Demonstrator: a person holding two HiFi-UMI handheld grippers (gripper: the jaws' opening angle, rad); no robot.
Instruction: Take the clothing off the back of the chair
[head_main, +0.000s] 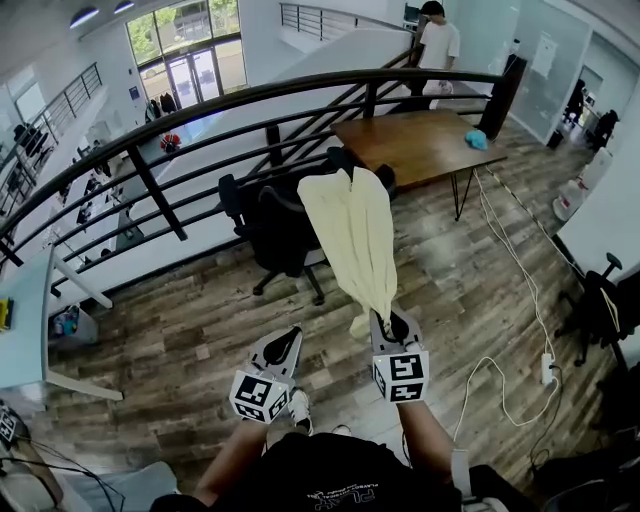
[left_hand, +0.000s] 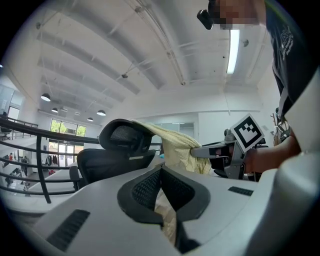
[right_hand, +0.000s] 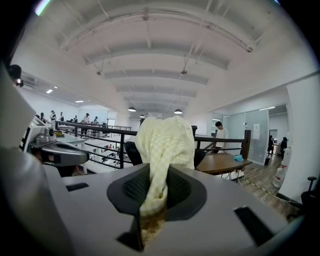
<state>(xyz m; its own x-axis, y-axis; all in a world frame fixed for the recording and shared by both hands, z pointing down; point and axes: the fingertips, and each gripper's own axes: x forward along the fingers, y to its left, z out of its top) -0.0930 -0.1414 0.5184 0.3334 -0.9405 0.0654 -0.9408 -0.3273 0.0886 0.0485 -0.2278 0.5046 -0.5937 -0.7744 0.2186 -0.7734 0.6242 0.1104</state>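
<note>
A pale yellow garment (head_main: 358, 235) runs from the back of a black office chair (head_main: 275, 225) toward me. My right gripper (head_main: 392, 326) is shut on its near end. In the right gripper view the cloth (right_hand: 162, 142) rises from between that gripper's (right_hand: 152, 175) pads and hides most of the chair. My left gripper (head_main: 288, 342) hangs beside it to the left, apart from the cloth. Its own view shows its jaws (left_hand: 161, 172) met at the tips, with the headrest (left_hand: 122, 136), the draped garment (left_hand: 175, 145) and the right gripper (left_hand: 212, 150) ahead.
A black railing (head_main: 200, 130) curves behind the chair, above a drop to a lower floor. A wooden table (head_main: 420, 140) with a blue object (head_main: 477, 139) stands at the back right, a person (head_main: 437, 45) beyond it. A cable and power strip (head_main: 548, 370) lie on the floor at right.
</note>
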